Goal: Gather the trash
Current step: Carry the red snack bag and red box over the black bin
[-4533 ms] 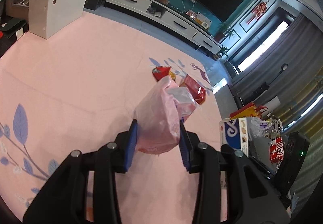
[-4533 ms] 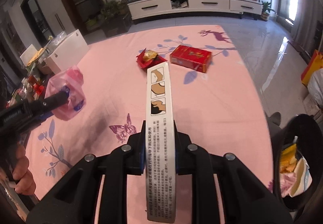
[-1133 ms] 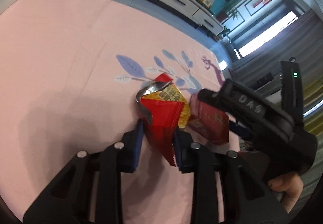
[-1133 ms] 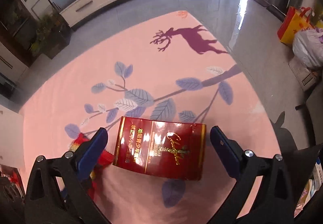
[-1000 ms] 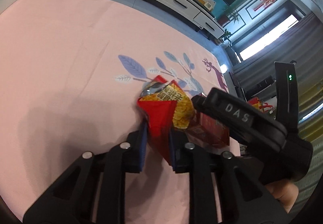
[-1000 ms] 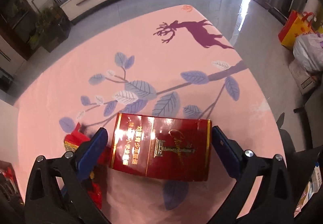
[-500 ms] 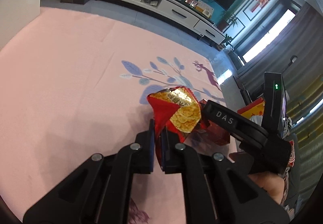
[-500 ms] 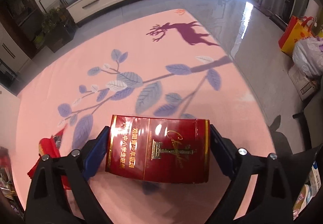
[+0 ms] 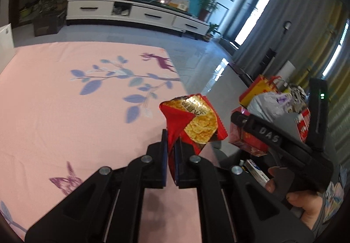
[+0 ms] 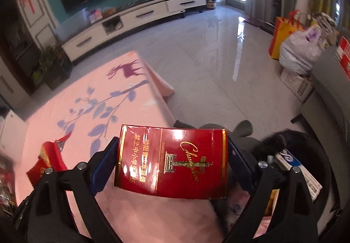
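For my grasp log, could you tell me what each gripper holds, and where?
Left gripper: red snack wrapper, pinched at its lower edge. Right gripper: red carton, clamped across its two short ends.

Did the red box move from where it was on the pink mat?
Yes. The red box is lifted off the pink mat, toward the black bin, in the right gripper.

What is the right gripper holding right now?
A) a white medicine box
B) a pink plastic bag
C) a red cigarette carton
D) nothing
C: the right gripper is shut on the red cigarette carton, its blue pads pressed against the carton's two short ends, lifted off the pink mat.
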Tool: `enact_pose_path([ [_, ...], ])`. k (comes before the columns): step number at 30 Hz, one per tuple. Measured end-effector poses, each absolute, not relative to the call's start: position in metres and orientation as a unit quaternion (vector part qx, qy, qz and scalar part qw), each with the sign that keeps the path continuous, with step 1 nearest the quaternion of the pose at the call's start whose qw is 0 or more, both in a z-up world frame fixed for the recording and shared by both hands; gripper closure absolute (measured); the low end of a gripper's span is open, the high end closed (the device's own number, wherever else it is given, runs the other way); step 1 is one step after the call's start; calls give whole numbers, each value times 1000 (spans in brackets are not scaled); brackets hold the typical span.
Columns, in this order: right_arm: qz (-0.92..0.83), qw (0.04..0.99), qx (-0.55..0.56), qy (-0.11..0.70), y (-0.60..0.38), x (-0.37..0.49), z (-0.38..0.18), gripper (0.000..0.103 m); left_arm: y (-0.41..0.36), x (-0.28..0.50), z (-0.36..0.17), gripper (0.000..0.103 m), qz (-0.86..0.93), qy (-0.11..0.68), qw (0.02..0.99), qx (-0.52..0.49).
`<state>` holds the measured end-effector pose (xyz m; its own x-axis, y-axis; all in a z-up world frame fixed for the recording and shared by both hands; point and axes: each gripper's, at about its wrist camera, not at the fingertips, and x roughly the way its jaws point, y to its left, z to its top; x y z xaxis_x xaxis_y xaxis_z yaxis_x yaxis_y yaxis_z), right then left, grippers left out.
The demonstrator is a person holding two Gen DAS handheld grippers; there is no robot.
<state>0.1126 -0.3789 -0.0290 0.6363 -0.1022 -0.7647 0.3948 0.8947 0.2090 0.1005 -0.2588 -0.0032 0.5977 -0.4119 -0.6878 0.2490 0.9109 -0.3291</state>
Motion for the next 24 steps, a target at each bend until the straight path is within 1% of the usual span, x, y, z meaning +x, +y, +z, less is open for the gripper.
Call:
enact_pose_path([
  [3, -163, 888, 199, 381, -406, 80, -13, 12, -287, 83, 2, 97, -210, 405, 886, -86],
  [9, -189, 898, 205, 340, -425, 15, 9, 12, -333, 54, 1, 97, -240, 399, 884, -44],
  [15, -206, 899, 207, 326, -440, -31, 7, 12, -358, 30, -12, 97, -265, 412, 871, -34],
  [18, -217, 898, 227, 308, -457, -46, 4, 12, -371, 24, -18, 97, -275, 418, 865, -26],
  [24, -229, 885, 251, 318, -483, -50, -12, 12, -394, 19, -27, 97, -281, 430, 858, -10],
])
